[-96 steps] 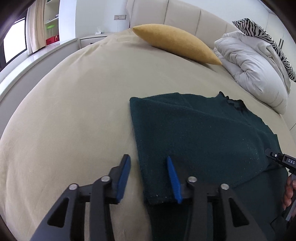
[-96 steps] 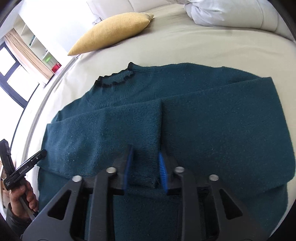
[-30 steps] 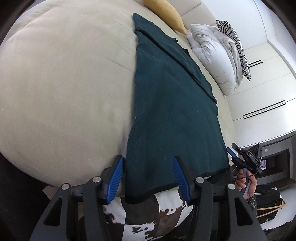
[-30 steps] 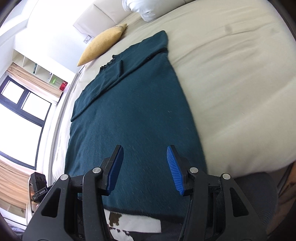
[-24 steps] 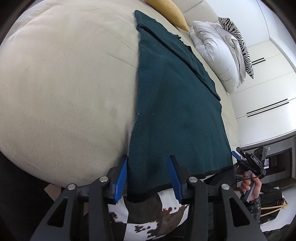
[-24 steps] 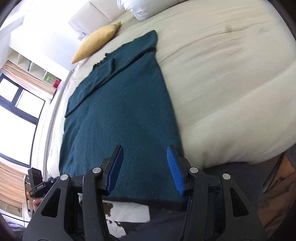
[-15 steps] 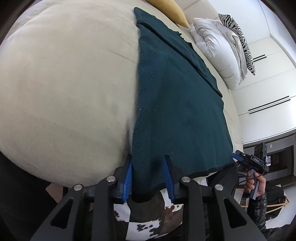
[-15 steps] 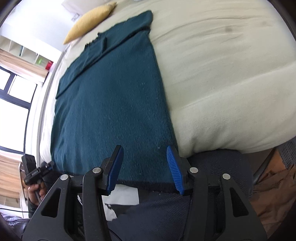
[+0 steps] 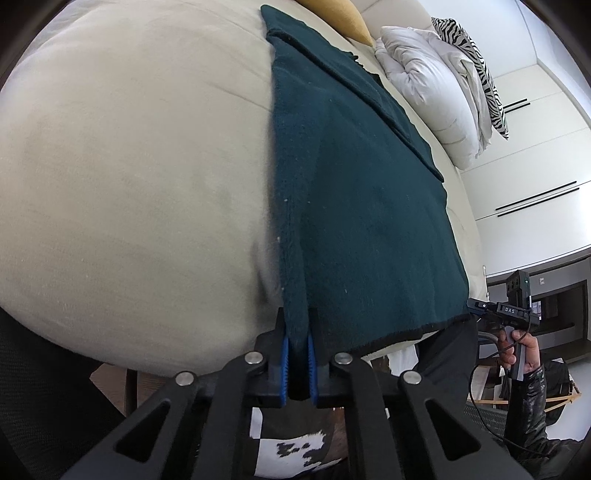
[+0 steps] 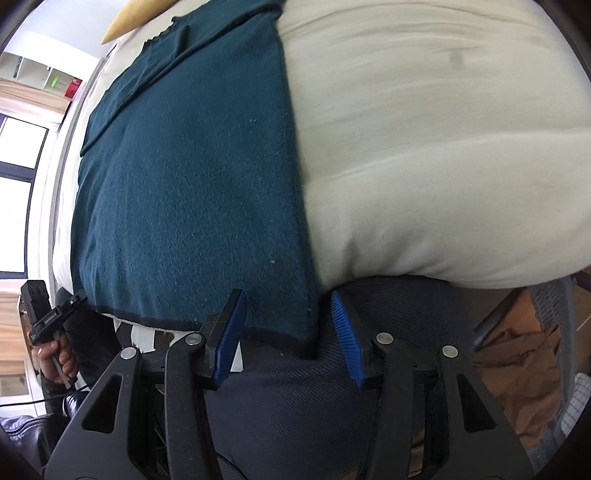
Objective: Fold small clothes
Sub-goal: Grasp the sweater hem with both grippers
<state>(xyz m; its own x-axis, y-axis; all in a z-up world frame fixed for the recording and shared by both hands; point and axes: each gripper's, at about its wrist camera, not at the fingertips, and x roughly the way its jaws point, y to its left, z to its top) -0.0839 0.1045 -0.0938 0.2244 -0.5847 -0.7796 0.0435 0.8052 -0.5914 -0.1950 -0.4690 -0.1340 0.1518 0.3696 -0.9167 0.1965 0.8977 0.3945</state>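
A dark teal sweater (image 9: pixel 362 206) lies flat on the beige bed (image 9: pixel 129 166), sleeves folded in, its black-edged hem hanging at the near edge. My left gripper (image 9: pixel 296 334) is shut on the hem's left corner, and the cloth rises in a ridge from the pads. In the right wrist view the sweater (image 10: pixel 192 192) fills the left half. My right gripper (image 10: pixel 286 306) stands open around the hem's right corner, its blue pads clear of the cloth. Each gripper shows in the other's view: the right gripper (image 9: pixel 498 310) and the left gripper (image 10: pixel 55 314), each held by a hand.
A yellow pillow (image 9: pixel 343 14), a white duvet (image 9: pixel 436 92) and a zebra-print pillow (image 9: pixel 476 48) sit at the head of the bed. The bare mattress (image 10: pixel 424 166) stretches right of the sweater. Dark trousers (image 10: pixel 295 406) and a mesh chair (image 10: pixel 554 314) are below the bed edge.
My left jaws have shut on the hem's left corner and bunched the cloth. My right gripper has tipped down toward the bed edge until the right corner sits between its open jaws.
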